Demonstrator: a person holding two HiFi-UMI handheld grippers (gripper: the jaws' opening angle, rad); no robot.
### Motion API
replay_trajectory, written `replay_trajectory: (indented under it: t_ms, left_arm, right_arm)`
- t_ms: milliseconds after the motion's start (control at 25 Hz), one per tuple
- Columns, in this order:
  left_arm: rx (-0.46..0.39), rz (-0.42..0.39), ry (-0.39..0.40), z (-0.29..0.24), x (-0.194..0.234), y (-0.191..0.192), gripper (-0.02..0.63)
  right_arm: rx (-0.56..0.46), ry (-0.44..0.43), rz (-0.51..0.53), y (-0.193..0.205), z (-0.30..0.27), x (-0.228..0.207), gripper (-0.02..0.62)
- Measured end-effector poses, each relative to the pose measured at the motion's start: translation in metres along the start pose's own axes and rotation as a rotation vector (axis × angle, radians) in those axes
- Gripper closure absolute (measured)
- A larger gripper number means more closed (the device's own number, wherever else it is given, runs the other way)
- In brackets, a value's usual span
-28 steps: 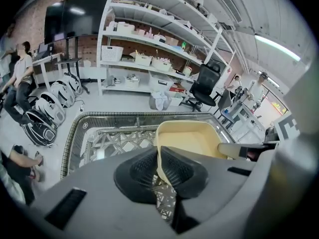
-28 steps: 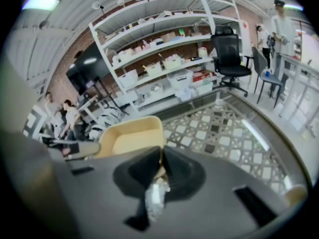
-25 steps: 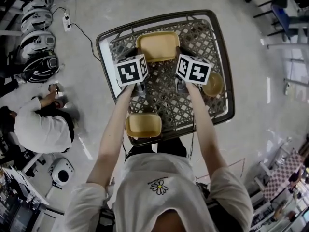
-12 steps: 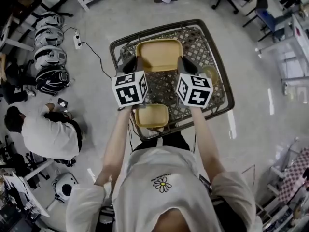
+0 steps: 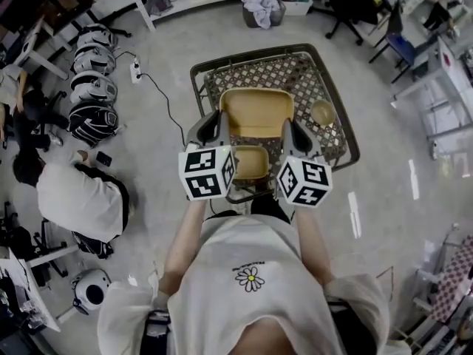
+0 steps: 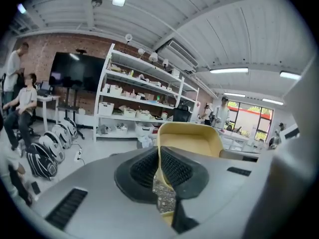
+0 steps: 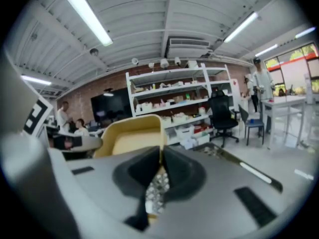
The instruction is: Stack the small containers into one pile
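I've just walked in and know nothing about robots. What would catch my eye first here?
First, the big yellow container, held up over the lattice-topped table; the left gripper pinches its rim on one side and the right gripper on the other. A smaller yellow container sits at the table's near edge and a round bowl sits to the right. A row of helmets lines the floor on the left.

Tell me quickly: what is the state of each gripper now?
Left gripper: shut on the left rim of the large yellow rectangular plastic container.
Right gripper: shut on the same container's right rim.
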State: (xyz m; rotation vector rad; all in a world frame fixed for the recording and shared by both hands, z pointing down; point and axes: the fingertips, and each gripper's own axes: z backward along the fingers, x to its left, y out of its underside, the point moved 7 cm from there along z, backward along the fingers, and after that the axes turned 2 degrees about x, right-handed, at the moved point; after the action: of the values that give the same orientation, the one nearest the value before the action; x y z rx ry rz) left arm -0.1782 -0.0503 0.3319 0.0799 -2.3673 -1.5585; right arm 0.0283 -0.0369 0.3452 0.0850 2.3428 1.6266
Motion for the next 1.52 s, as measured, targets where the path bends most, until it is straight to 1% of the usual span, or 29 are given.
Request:
replay_trajectory:
  t_ms: [80, 240, 360, 440, 560, 640, 720, 920, 1000, 1160, 1360, 1520]
  left_arm:
    - [0.011, 0.038, 0.023, 0.007, 0.002, 0.009, 0.571]
    - [0.018, 0.021, 0.027, 0.015, 0.004, 0.016, 0.571]
    - [0.018, 0.014, 0.026, 0.022, 0.002, 0.011, 0.571]
    - [0.042, 0.018, 0.028, 0.025, 0.002, 0.013, 0.571]
    - [0.094, 0.038, 0.038, 0.013, 0.007, 0.021, 0.571]
    - [0.143, 0.055, 0.043, 0.007, 0.011, 0.032, 0.571]
    - [0.207, 0.074, 0.04, 0.008, 0.016, 0.051, 0.571]
    - [0.379, 0.129, 0.004, 0.003, 0.028, 0.093, 0.571]
    - [0.446, 0.132, -0.019, 0.0, 0.03, 0.106, 0.571]
    - [0.53, 0.124, -0.05, -0.005, 0.032, 0.126, 0.571]
    - [0.635, 0.125, -0.079, -0.015, 0.037, 0.151, 0.57]
    - [0.71, 0.14, -0.09, -0.02, 0.038, 0.174, 0.571]
  right_arm:
    - [0.014, 0.003, -0.013, 0.01, 0.008, 0.001, 0.551]
    - [0.046, 0.005, -0.016, 0.023, 0.011, 0.005, 0.551]
    - [0.055, 0.0, -0.028, 0.018, 0.018, 0.008, 0.551]
    - [0.08, -0.011, -0.049, 0.02, 0.021, 0.007, 0.551]
    - [0.15, -0.04, -0.117, 0.03, 0.007, -0.002, 0.551]
    - [0.228, -0.046, -0.162, 0.045, -0.002, -0.006, 0.551]
    - [0.312, -0.043, -0.195, 0.065, 0.0, -0.006, 0.551]
    - [0.485, -0.035, -0.217, 0.1, -0.001, -0.006, 0.551]
    - [0.545, -0.035, -0.221, 0.112, -0.002, -0.006, 0.551]
    - [0.648, -0.032, -0.23, 0.132, -0.007, -0.009, 0.551]
    - [0.748, -0.026, -0.244, 0.155, -0.016, -0.013, 0.551]
    - [0.828, -0.011, -0.249, 0.177, -0.019, -0.018, 0.551]
